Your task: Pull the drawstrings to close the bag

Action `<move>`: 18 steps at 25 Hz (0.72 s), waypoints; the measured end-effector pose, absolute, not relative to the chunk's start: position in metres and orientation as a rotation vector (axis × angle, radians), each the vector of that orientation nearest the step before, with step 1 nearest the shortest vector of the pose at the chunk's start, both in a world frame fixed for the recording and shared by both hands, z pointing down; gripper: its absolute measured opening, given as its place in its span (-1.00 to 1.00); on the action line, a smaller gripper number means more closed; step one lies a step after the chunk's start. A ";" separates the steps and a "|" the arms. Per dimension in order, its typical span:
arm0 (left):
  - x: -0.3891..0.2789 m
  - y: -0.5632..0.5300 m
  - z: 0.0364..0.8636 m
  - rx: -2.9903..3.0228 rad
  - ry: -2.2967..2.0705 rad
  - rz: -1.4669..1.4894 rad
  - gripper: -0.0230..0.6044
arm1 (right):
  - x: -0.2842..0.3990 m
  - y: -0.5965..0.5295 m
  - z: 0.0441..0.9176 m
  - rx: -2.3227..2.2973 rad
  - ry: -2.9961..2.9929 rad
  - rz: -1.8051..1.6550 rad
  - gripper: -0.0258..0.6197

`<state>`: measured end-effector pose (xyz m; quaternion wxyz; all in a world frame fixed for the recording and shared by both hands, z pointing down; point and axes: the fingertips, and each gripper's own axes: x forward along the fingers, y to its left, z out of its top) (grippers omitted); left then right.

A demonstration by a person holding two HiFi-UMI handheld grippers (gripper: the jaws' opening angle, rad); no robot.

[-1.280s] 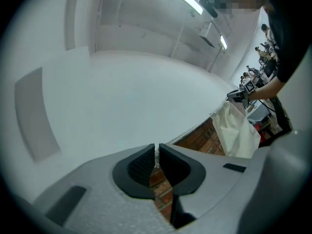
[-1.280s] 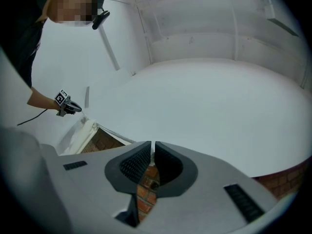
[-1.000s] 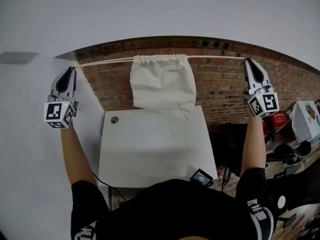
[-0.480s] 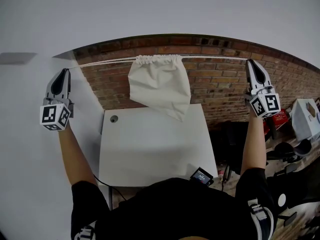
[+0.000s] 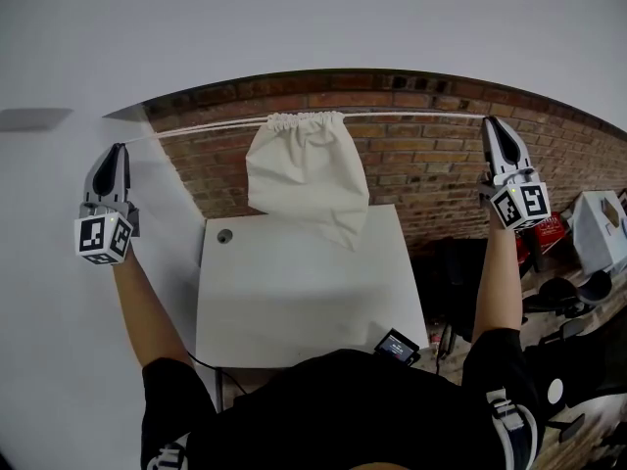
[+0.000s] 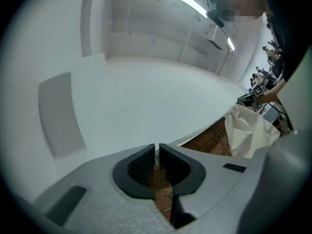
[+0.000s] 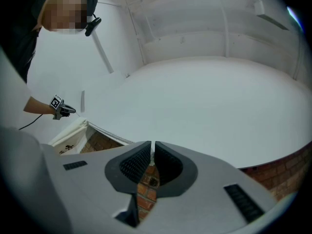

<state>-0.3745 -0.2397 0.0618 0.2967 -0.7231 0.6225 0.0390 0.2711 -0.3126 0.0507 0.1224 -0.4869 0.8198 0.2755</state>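
- Head view: we see one cream cloth drawstring bag (image 5: 307, 169) hanging above one white rectangular table (image 5: 304, 302). Its mouth is gathered on one thin white drawstring cord (image 5: 211, 125), which is stretched taut between two grippers. The left gripper (image 5: 119, 149) and right gripper (image 5: 493, 123) are well apart.
- Left gripper view: the left gripper (image 6: 156, 149) has its jaws nearly together, pinching the cord (image 6: 202, 132), which runs towards the bag (image 6: 248, 130).
- Right gripper view: the right gripper (image 7: 152, 146) has equally narrow jaws, clamped on the cord (image 7: 109, 134). The bag (image 7: 73, 130) shows far left.
- Risks, in our judgement: the thin cord could slip through the pads under further tension. An uneven pull would slide the bag sideways. Only the cord carries the bag, so releasing either grip would drop it.
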 end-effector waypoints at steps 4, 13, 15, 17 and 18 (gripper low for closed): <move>-0.380 -0.239 0.062 -1.932 1.665 0.125 -0.80 | 0.274 -0.315 0.052 -1.419 2.390 0.788 -0.82; -0.388 -0.233 0.064 -1.941 1.668 0.146 -0.80 | 0.278 -0.317 0.053 -1.423 2.384 0.768 -0.82; -0.390 -0.231 0.062 -1.936 1.670 0.155 -0.80 | 0.278 -0.319 0.052 -1.422 2.384 0.765 -0.82; -0.391 -0.230 0.059 -1.935 1.669 0.166 -0.80 | 0.279 -0.320 0.051 -1.419 2.383 0.758 -0.82; -0.391 -0.230 0.059 -1.936 1.668 0.167 -0.80 | 0.279 -0.320 0.051 -1.419 2.382 0.756 -0.82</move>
